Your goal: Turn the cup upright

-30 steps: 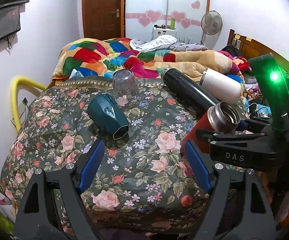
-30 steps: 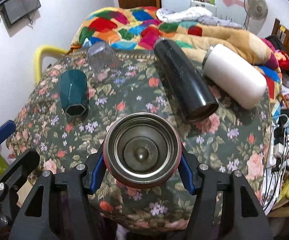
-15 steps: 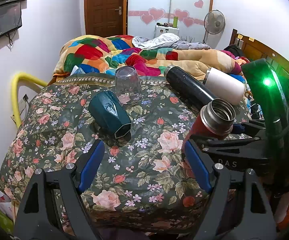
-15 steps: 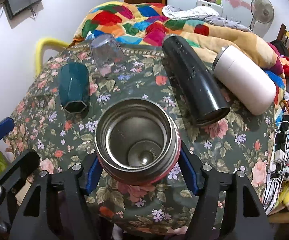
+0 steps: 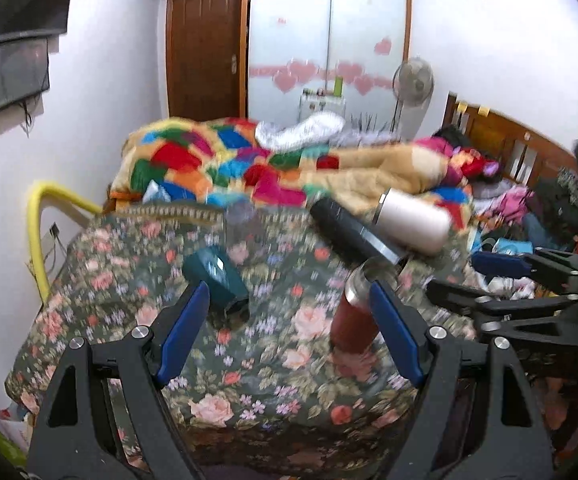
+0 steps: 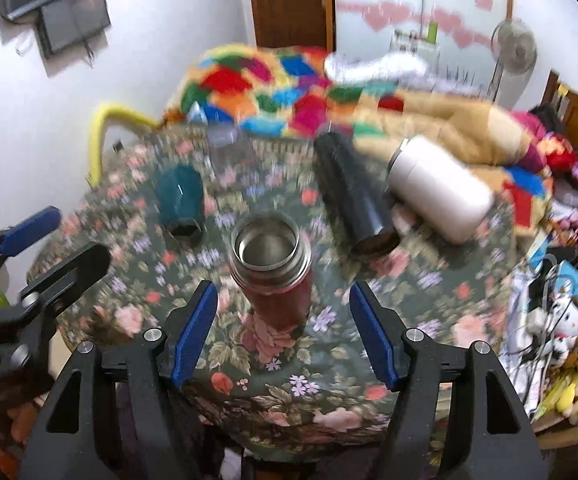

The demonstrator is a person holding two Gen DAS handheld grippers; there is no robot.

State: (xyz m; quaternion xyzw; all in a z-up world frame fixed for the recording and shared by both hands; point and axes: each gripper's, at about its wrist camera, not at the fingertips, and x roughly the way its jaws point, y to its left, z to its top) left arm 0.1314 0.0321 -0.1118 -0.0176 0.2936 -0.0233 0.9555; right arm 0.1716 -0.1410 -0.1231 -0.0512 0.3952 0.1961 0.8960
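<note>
A red steel flask point(image 6: 275, 268) stands upright on the floral tablecloth point(image 6: 329, 360), open mouth up; it also shows in the left wrist view point(image 5: 355, 312). My right gripper point(image 6: 283, 334) is open, its jaws wide apart in front of the flask and clear of it. My left gripper point(image 5: 289, 336) is open and empty above the table's near side. A teal cup point(image 6: 181, 204) lies on its side at the left; it also shows in the left wrist view point(image 5: 217, 280). A clear glass point(image 6: 227, 146) stands upside down behind it.
A black flask point(image 6: 353, 196) and a white flask point(image 6: 439, 188) lie on their sides at the back right. A colourful quilt point(image 6: 281, 84) is heaped behind the table. Cables and toys point(image 6: 557, 320) crowd the right edge. A yellow pipe point(image 6: 105, 128) runs at left.
My right gripper has opened, let go of the red flask and pulled back. The flask now stands upright on the cloth. Both views have tilted up and are blurred.
</note>
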